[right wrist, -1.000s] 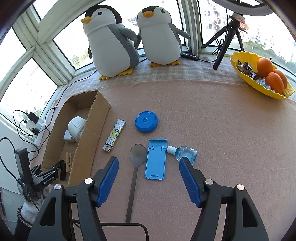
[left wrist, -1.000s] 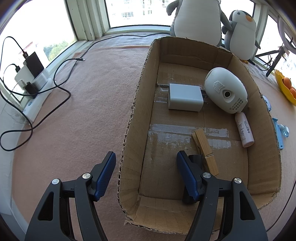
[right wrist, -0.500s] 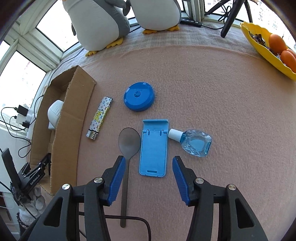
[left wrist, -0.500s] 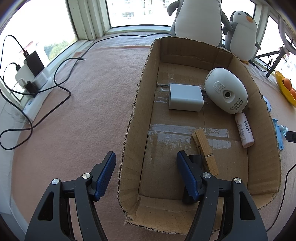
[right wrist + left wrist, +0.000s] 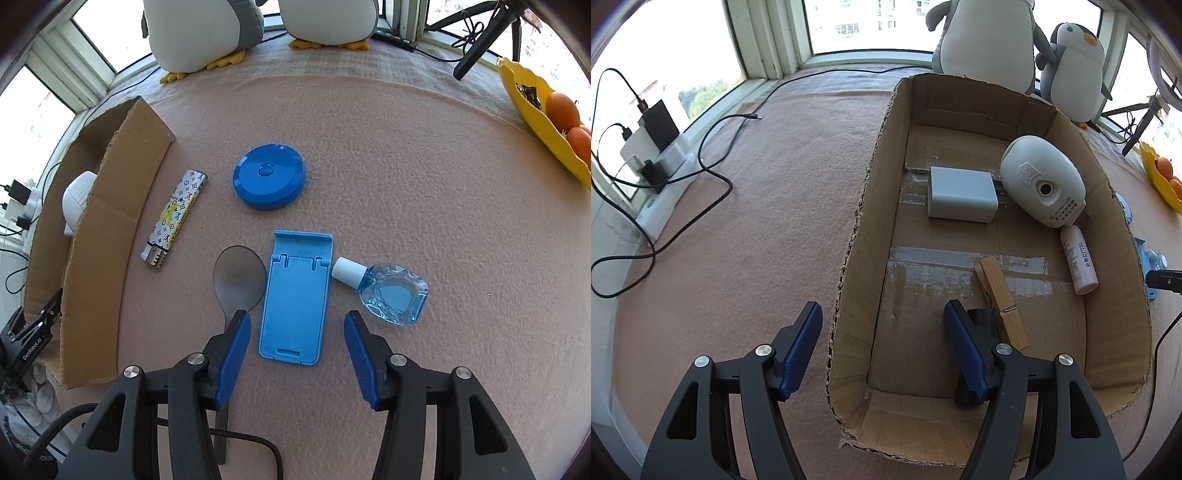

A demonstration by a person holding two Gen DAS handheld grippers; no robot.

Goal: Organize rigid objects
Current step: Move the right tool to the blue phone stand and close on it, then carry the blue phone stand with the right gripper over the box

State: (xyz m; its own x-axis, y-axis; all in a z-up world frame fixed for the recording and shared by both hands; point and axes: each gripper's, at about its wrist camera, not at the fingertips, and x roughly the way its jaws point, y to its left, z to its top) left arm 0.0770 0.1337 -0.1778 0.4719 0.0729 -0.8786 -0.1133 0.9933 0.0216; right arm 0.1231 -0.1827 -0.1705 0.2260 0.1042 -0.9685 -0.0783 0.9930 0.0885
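Note:
My right gripper [image 5: 295, 321] hangs low over the mat, open, its blue pads on either side of the lower end of a flat blue phone stand [image 5: 295, 295] and clear of it. A grey spoon [image 5: 239, 277] lies just left of the stand, and a clear blue dropper bottle [image 5: 391, 295] lies to its right. My left gripper [image 5: 882, 308] is open astride the left wall of the cardboard box [image 5: 871, 206]. In the box lie a grey adapter [image 5: 960, 194], a white rounded device [image 5: 1041, 181], a pink tube [image 5: 1078, 258] and a wooden clothespin [image 5: 1001, 302].
A blue round case [image 5: 269, 176] and a patterned lighter [image 5: 174, 218] lie beyond the stand, near the box. A yellow bowl of oranges [image 5: 535, 122] sits far right and two plush penguins [image 5: 207, 29] at the back. A power strip with cables [image 5: 653, 155] lies left of the box.
My right gripper has sunk toward the blue stand and tipped further down, and its jaws have narrowed. The left gripper has stayed still.

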